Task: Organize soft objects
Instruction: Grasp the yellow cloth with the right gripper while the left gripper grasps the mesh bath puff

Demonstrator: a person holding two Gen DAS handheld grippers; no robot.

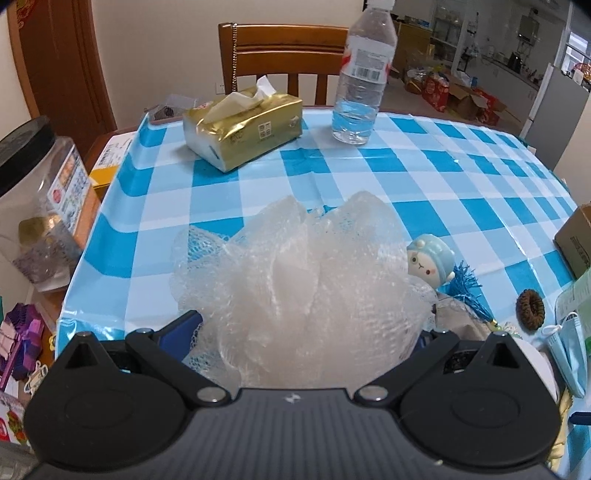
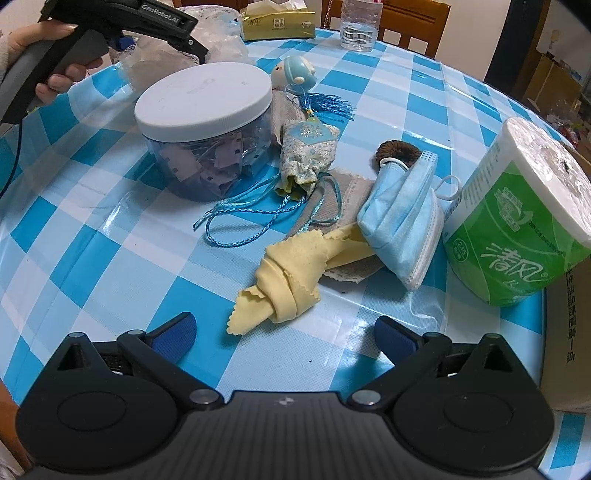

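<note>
My left gripper (image 1: 303, 332) is shut on a white mesh bath pouf (image 1: 295, 273), which fills the gap between its blue pads and hides the fingertips. In the right wrist view the left gripper (image 2: 122, 22) holds the pouf (image 2: 221, 48) at the far left. My right gripper (image 2: 284, 332) is open and empty, just short of a rolled yellow cloth (image 2: 284, 280). Beyond it lie a blue face mask (image 2: 402, 221), a grey cloth (image 2: 347, 195), a brocade sachet (image 2: 306, 155) with blue cords, a brown hair tie (image 2: 397, 151) and a small blue doll (image 2: 295, 72).
A clear jar with a white lid (image 2: 203, 125) stands left of the pile. A green-wrapped paper roll (image 2: 517, 221) stands at right, a cardboard box (image 2: 569, 332) beside it. A gold tissue pack (image 1: 243, 129) and a water bottle (image 1: 362, 81) stand at the far table edge, a chair (image 1: 280, 48) behind.
</note>
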